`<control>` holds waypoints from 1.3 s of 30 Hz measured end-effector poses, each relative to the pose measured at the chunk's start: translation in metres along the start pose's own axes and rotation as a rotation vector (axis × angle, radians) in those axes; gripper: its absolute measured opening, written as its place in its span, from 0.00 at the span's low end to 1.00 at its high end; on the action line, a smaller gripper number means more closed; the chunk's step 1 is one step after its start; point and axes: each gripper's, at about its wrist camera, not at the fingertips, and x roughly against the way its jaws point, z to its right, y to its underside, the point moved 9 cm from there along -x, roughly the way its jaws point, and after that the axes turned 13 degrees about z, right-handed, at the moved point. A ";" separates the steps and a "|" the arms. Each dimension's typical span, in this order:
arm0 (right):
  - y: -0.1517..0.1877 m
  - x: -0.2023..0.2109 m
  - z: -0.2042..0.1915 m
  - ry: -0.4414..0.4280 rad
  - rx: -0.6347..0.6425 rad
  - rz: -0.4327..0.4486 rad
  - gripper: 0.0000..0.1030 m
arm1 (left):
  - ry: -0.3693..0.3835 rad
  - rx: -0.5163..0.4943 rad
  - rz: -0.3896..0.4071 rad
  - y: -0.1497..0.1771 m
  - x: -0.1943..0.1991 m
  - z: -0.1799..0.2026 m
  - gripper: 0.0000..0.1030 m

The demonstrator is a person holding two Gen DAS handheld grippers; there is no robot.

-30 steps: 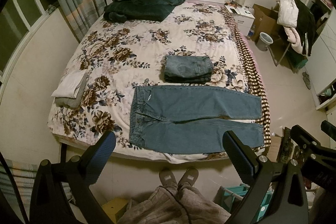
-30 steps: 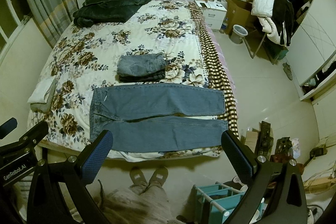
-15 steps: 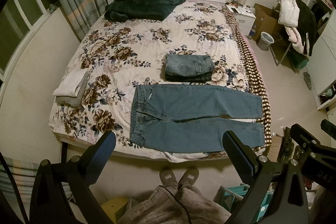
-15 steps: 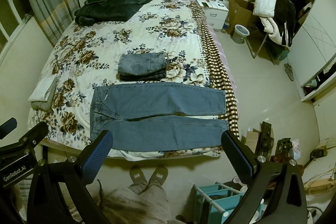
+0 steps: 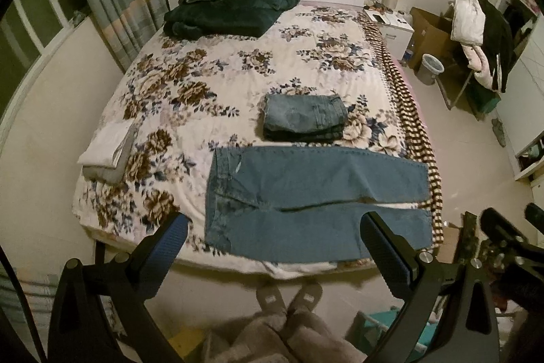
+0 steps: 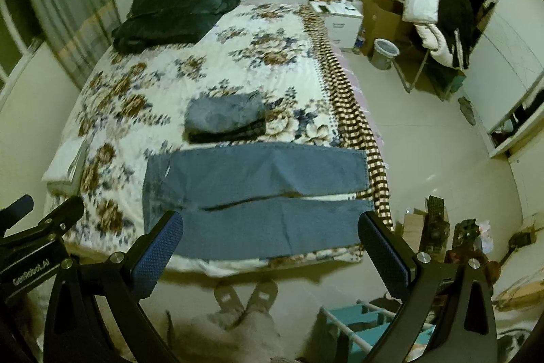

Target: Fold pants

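A pair of light blue jeans lies flat near the foot edge of a floral bed, waist to the left, legs pointing right. It also shows in the right wrist view. My left gripper is open and empty, held well above the near edge of the jeans. My right gripper is open and empty, also high above the near leg. A stack of folded jeans sits just behind the flat pair, also seen in the right wrist view.
A dark green blanket lies at the headboard. A folded white and grey cloth sits at the bed's left edge. My feet stand at the foot of the bed. A teal rack, bin and clothes chair stand on the right.
Both grippers have moved forward toward the bed and a little down, so the jeans sit lower and nearer the fingers. The right wrist view has also shifted rightward. Jaws stay open.
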 end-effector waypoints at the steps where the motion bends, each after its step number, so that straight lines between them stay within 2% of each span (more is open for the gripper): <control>1: 0.000 -0.009 0.006 0.004 -0.005 0.000 1.00 | -0.005 -0.006 0.003 -0.002 -0.015 0.000 1.00; 2: -0.001 -0.023 0.012 0.015 -0.021 0.004 1.00 | -0.013 -0.006 0.012 -0.011 -0.032 -0.002 1.00; 6: -0.011 -0.087 0.031 0.064 -0.042 -0.008 1.00 | -0.023 -0.002 -0.016 -0.010 -0.102 0.009 1.00; 9: -0.009 -0.157 0.043 0.091 -0.018 -0.056 1.00 | -0.027 -0.006 -0.057 -0.011 -0.149 0.023 1.00; 12: -0.004 -0.218 0.047 0.080 -0.004 -0.113 1.00 | -0.038 -0.016 -0.092 -0.012 -0.198 0.041 1.00; 21: 0.017 -0.439 0.062 -0.005 0.063 -0.312 1.00 | -0.099 -0.046 -0.213 0.004 -0.333 0.086 1.00; 27: 0.038 -0.556 0.059 0.001 0.135 -0.368 1.00 | -0.118 -0.060 -0.289 0.033 -0.432 0.094 1.00; 34: 0.082 -0.683 0.046 0.047 0.195 -0.450 1.00 | -0.117 -0.199 -0.335 0.070 -0.544 0.097 1.00; 37: 0.104 -0.720 0.040 0.061 0.235 -0.503 1.00 | -0.105 -0.304 -0.364 0.086 -0.590 0.104 1.00; 39: 0.120 -0.748 0.037 0.068 0.279 -0.543 1.00 | -0.098 -0.415 -0.395 0.101 -0.621 0.111 1.00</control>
